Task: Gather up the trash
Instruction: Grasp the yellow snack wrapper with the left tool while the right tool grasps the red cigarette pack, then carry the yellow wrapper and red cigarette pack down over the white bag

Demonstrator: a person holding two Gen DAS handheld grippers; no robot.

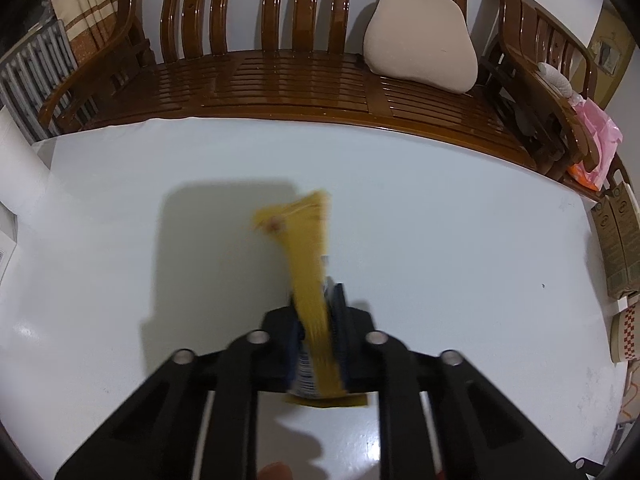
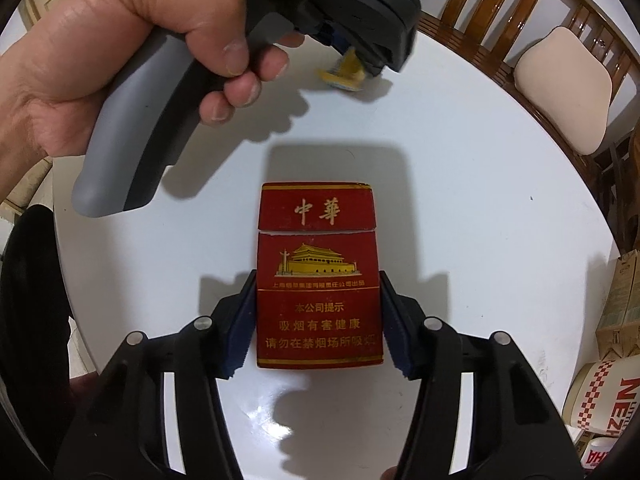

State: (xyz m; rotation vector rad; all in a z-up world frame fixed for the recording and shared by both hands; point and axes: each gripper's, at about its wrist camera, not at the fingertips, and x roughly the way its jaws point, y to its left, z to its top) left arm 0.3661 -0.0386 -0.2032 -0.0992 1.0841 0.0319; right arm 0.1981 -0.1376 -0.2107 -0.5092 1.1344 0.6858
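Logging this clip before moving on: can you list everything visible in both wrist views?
yellow wrapper: 1, yellow, between the left jaws
cigarette pack: 1, red and gold, on table between the right jaws
table: 1, white, underneath
wooden bench: 1, brown, behind table
cushion: 1, beige, on bench
pink bag: 1, far right
paper cup: 1, red-checkered, lower right
left gripper: shut on wrapper
right gripper: pads against the pack's sides
hand: 1, holding left gripper's handle
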